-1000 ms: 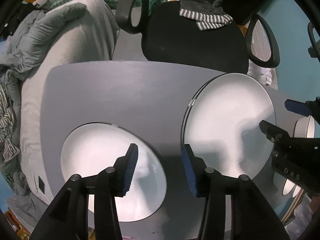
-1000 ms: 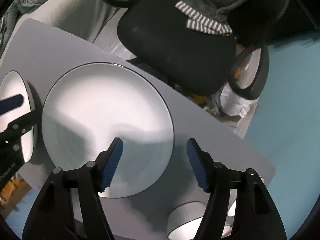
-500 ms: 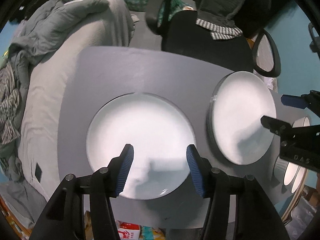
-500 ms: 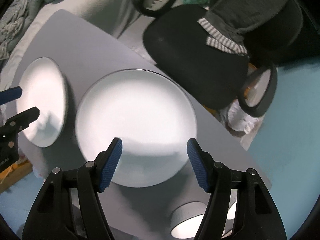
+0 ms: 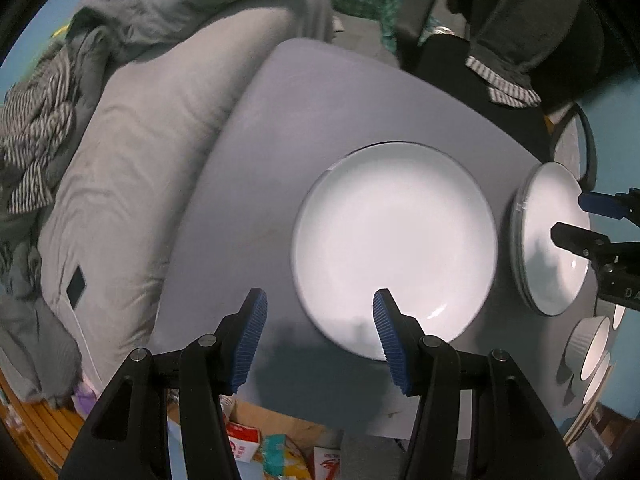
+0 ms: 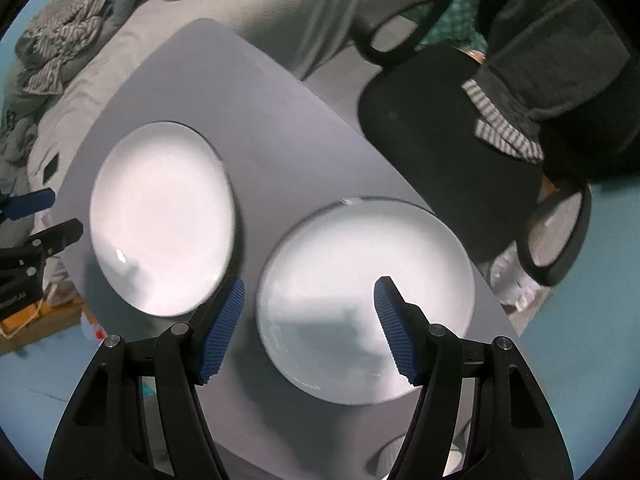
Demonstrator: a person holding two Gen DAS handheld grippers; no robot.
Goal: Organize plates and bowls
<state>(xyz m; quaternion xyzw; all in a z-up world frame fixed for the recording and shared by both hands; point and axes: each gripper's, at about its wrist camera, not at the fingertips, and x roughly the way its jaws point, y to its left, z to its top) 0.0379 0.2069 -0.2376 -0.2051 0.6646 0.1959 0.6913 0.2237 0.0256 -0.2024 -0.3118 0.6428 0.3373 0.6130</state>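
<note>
Left claw (image 5: 318, 336): spread, nothing between its blue pads; it hangs over the near edge of the desk at the lower middle of the left wrist view.
Right claw (image 6: 308, 330): spread and empty, above the near part of a plate in the lower middle of the right wrist view.
Left plate (image 5: 394, 248): white, flat on the desk, right of centre in the left wrist view; its near rim lies behind the left claw's right pad.
Right plate (image 6: 366, 300): white with a thin dark rim, flat on the desk just beside the left plate, apart from it; a shadow falls across its near half.
Bowls (image 5: 592, 350): ribbed white ones, bunched at the lower right edge of the left wrist view, near the desk's corner.
Desk (image 5: 320, 112): plain grey top, bare apart from the crockery.
Bed (image 5: 132, 152): grey sheet along the desk's left side, rumpled grey and striped clothes heaped at the upper left.
Office chair (image 6: 440, 128): black, upper right beyond the desk, a dark garment with striped trim draped on it.
Floor (image 6: 592, 320): teal, right of the desk.
Boxes (image 5: 256, 436): cardboard and packets below the desk's near edge.
</note>
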